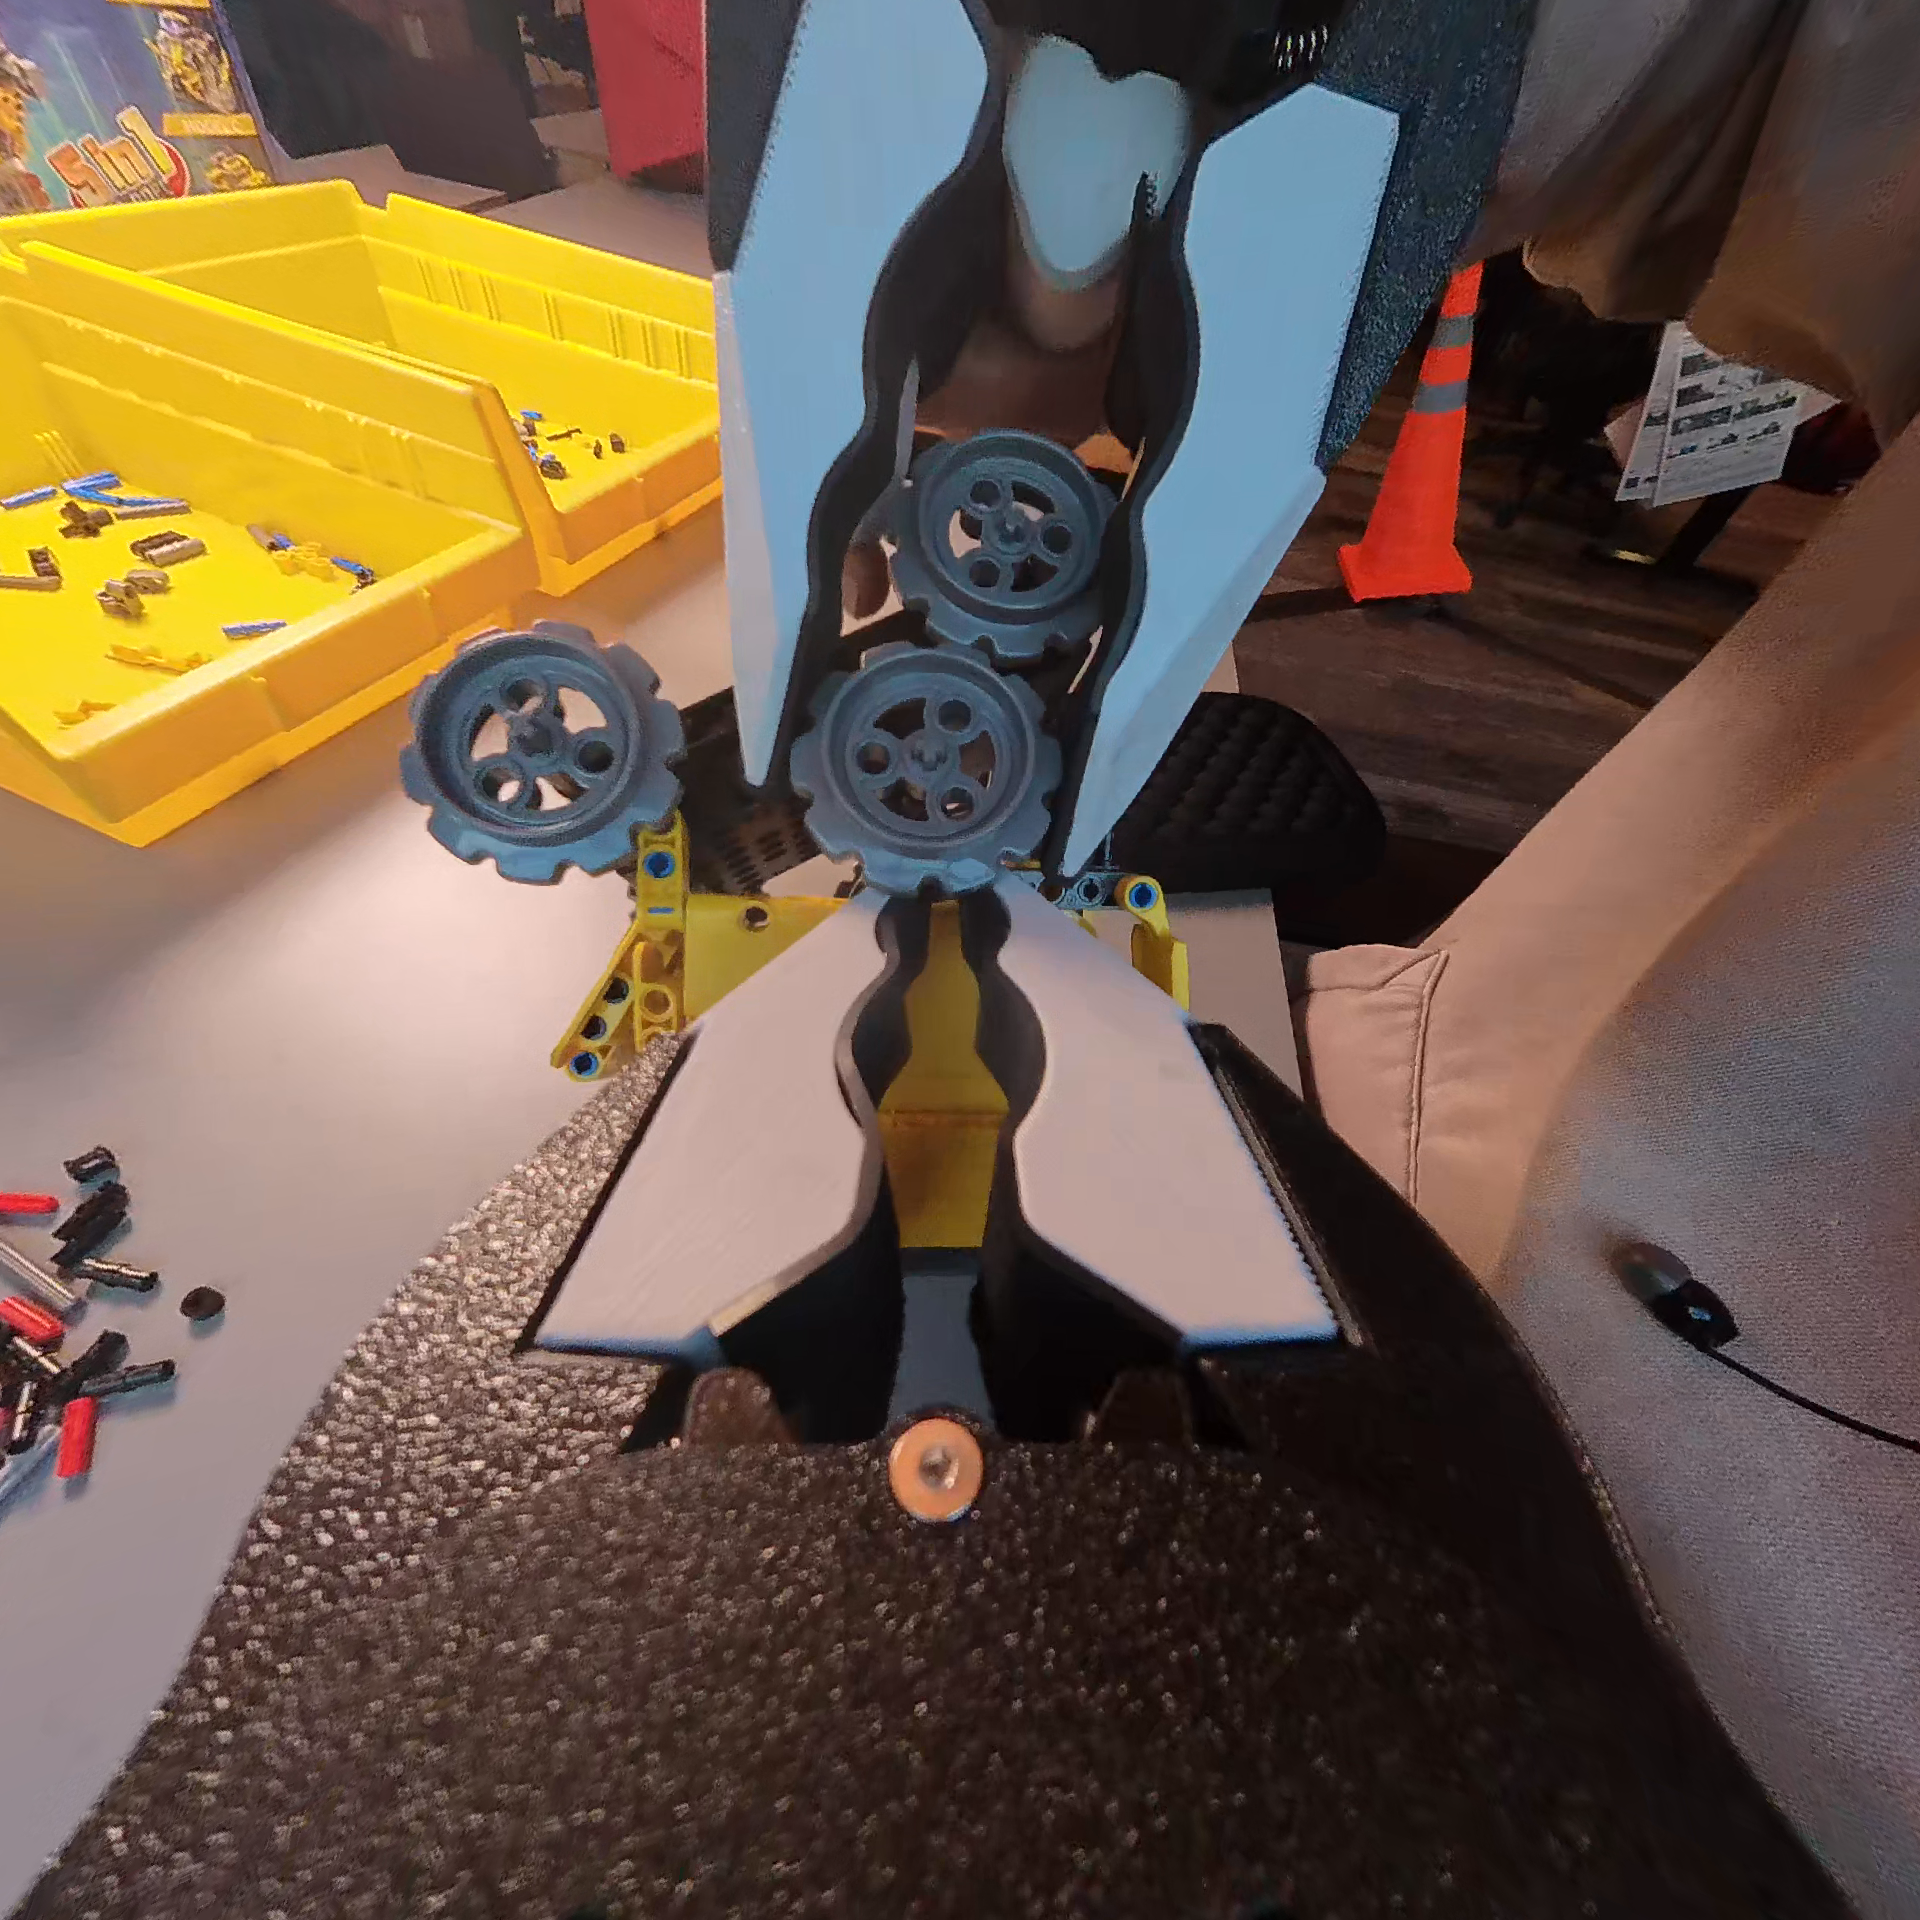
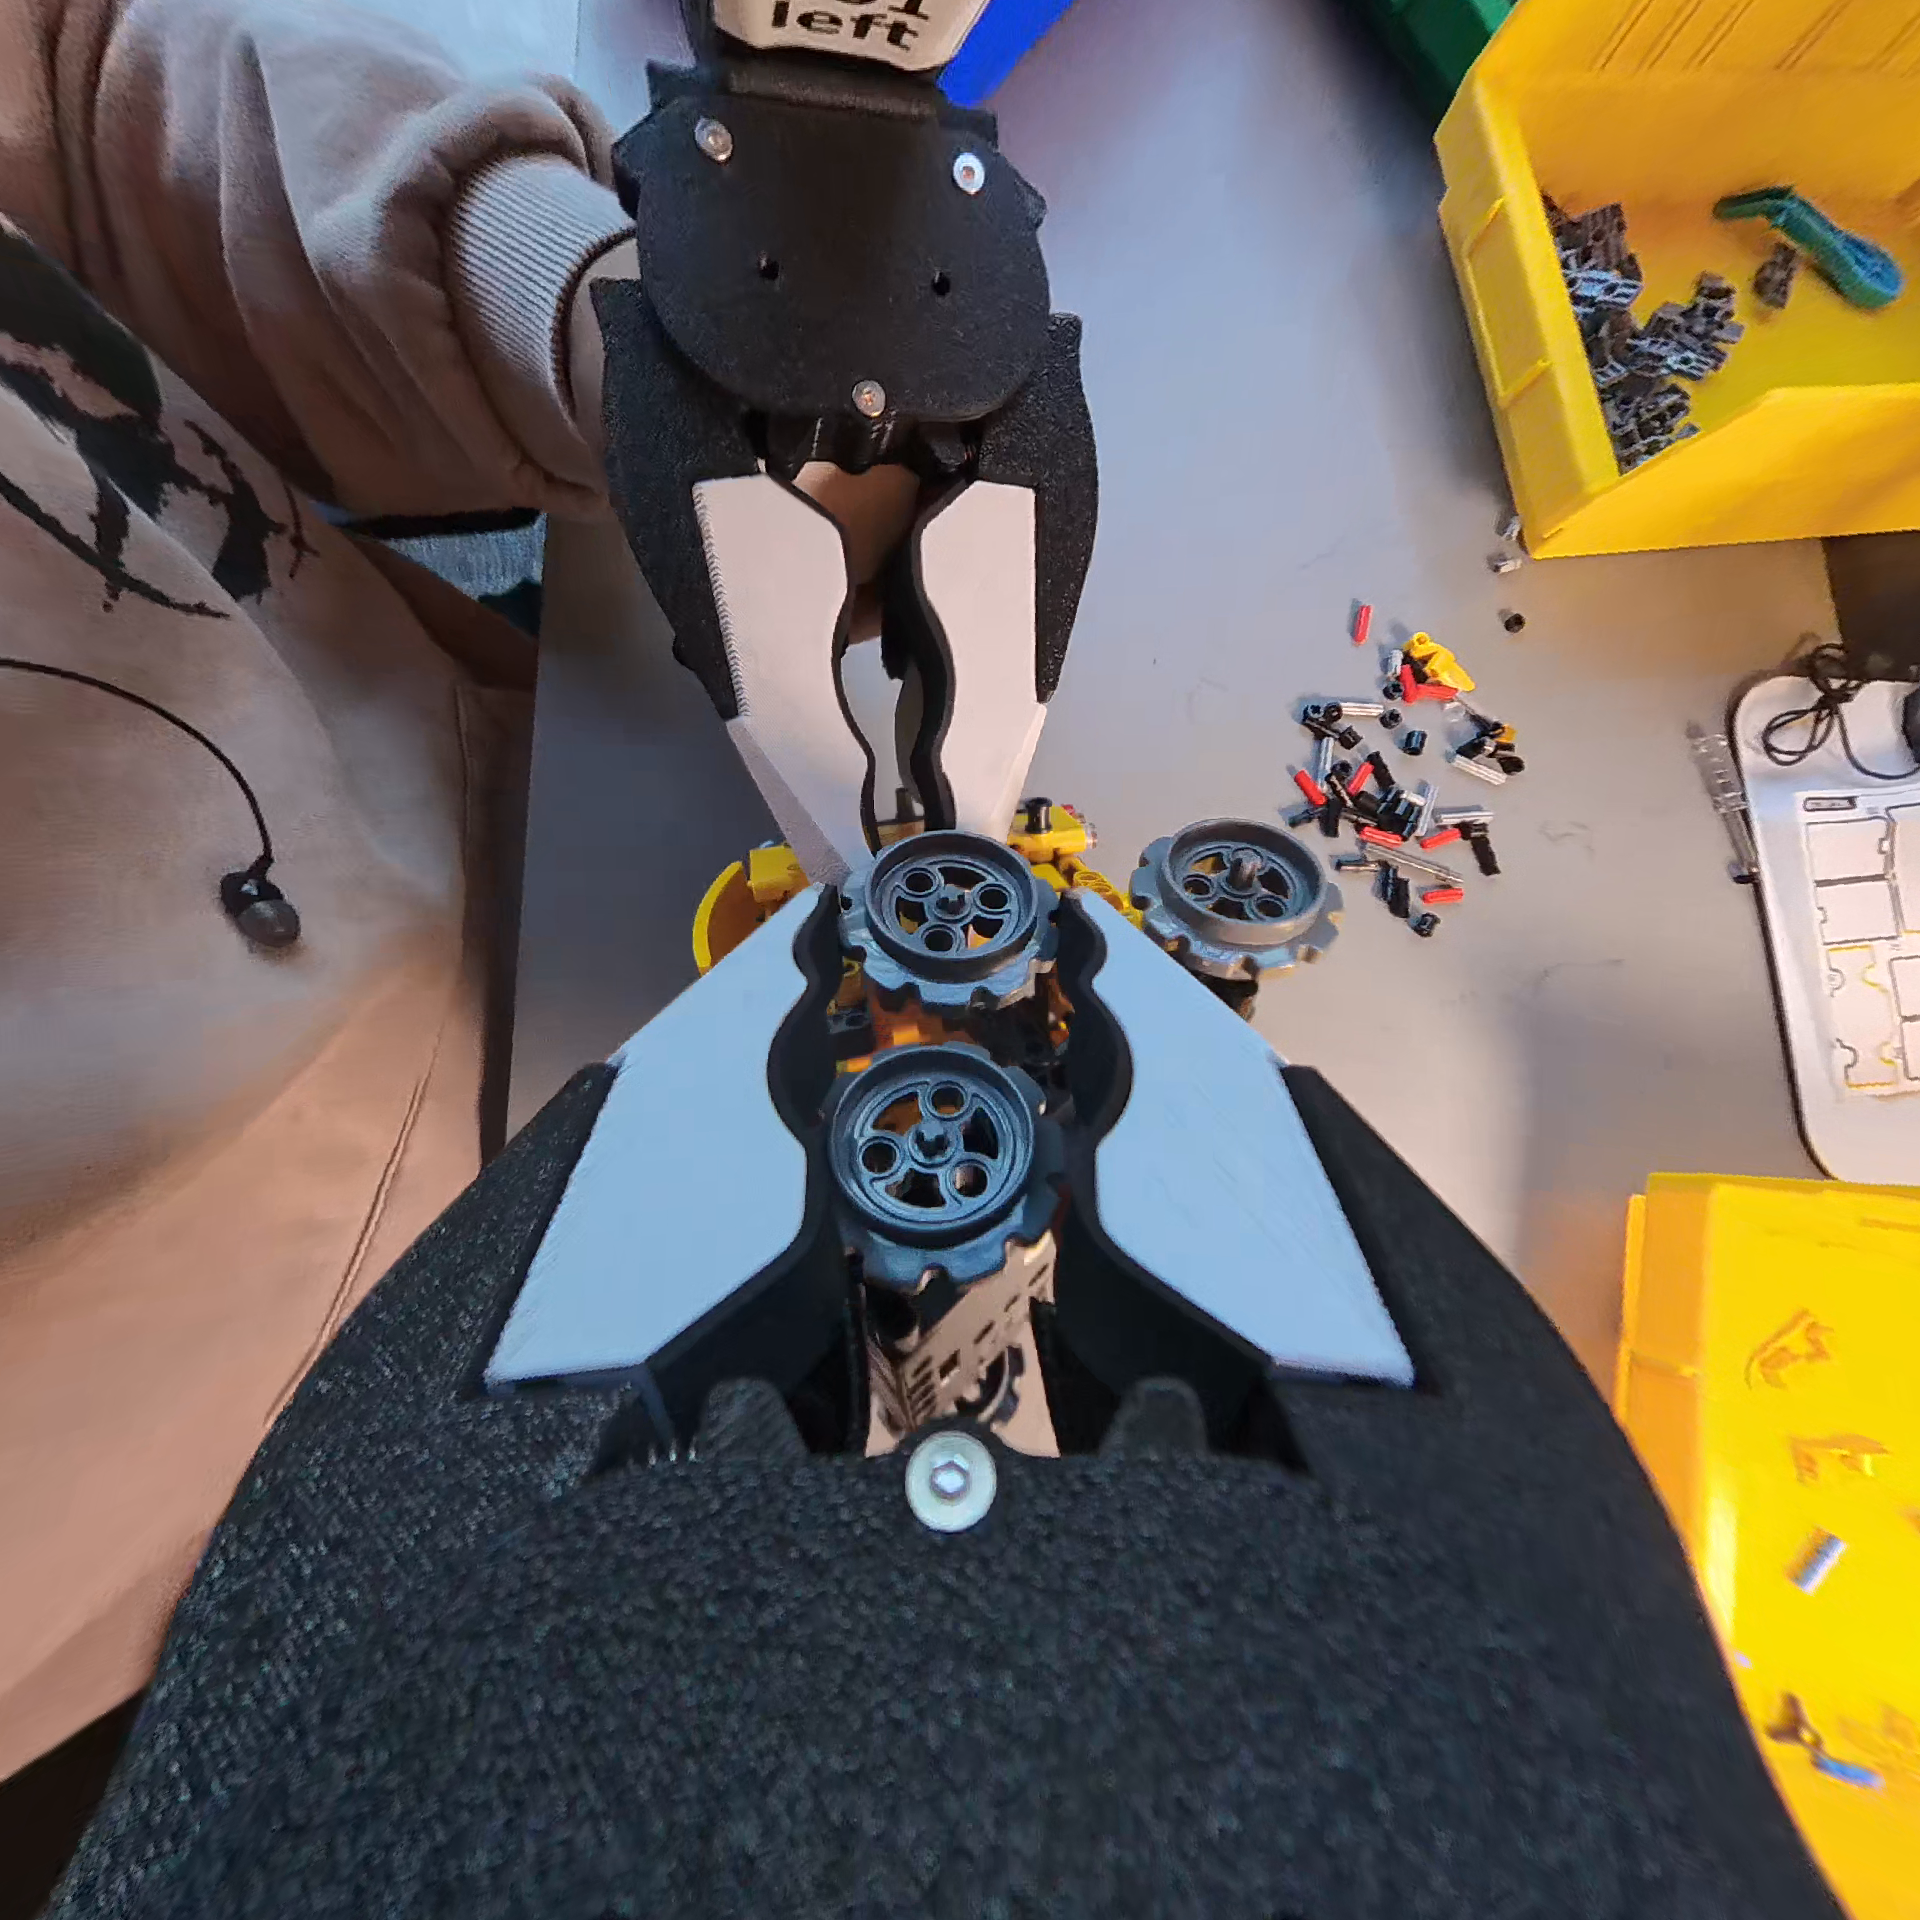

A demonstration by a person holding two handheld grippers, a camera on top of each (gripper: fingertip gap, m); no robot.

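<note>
My left gripper (image 1: 940, 914) squeezes the yellow toy (image 1: 940, 997) | my right gripper (image 2: 951, 914) maybe hugs its grey wheels (image 2: 935, 1143), mid-frame | loose bits (image 2: 1403, 769) at right

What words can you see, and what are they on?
I won't copy writing; these carry some:
Colourful box behind the yellow bins.
White label atop the left claw.
Paper sheet by the orange cone, too small anyway.

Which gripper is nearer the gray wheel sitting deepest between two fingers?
Right. The right gripper straddles that wheel; the left gripper sits beyond the next wheel, on the yellow model.
</note>
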